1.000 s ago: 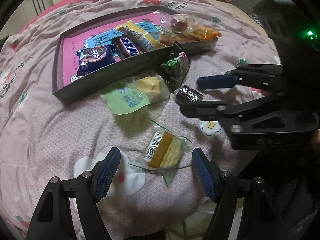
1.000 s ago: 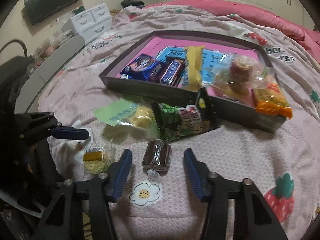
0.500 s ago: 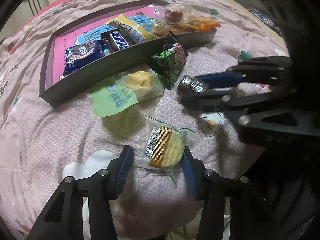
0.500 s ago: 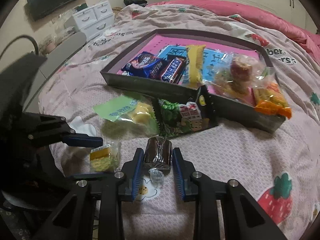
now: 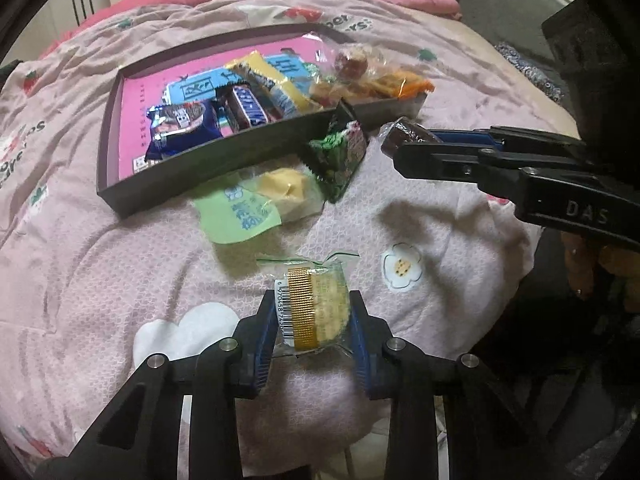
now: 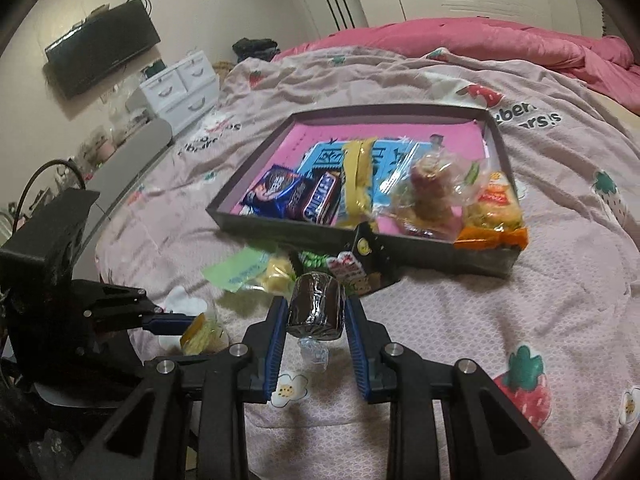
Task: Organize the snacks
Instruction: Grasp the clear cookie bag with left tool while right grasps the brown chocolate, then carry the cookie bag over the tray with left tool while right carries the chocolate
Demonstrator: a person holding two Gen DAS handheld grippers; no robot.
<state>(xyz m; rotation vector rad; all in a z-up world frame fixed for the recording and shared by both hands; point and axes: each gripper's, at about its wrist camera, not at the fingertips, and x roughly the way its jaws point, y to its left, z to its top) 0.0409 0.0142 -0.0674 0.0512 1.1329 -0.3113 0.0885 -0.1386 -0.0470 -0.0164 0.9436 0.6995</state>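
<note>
My left gripper [image 5: 314, 320] is shut on a clear-wrapped yellow cracker pack [image 5: 316, 306], held just above the pink bedspread. My right gripper [image 6: 316, 316] is shut on a dark brown wrapped chocolate roll [image 6: 316, 306], lifted off the bed; the roll also shows in the left wrist view [image 5: 404, 132]. A dark tray [image 6: 280, 230] with a pink bottom holds several snacks: a blue cookie pack [image 6: 276, 192], a Snickers bar [image 6: 320, 200], a yellow bar [image 6: 358, 176], clear-bagged cakes [image 6: 428, 192] and an orange pack [image 6: 494, 216]. The tray also shows in the left wrist view [image 5: 208, 176].
In front of the tray lie a light green and yellow packet [image 5: 256, 204] and a green and black snack bag [image 5: 340, 152] leaning on the tray wall. A white drawer unit [image 6: 180, 84] and a wall-mounted TV [image 6: 104, 48] stand beyond the bed's left side.
Both grippers have closed on their snacks: left on the cracker pack, right on the chocolate roll. Both snacks have been lifted off the bedspread, the roll higher.
</note>
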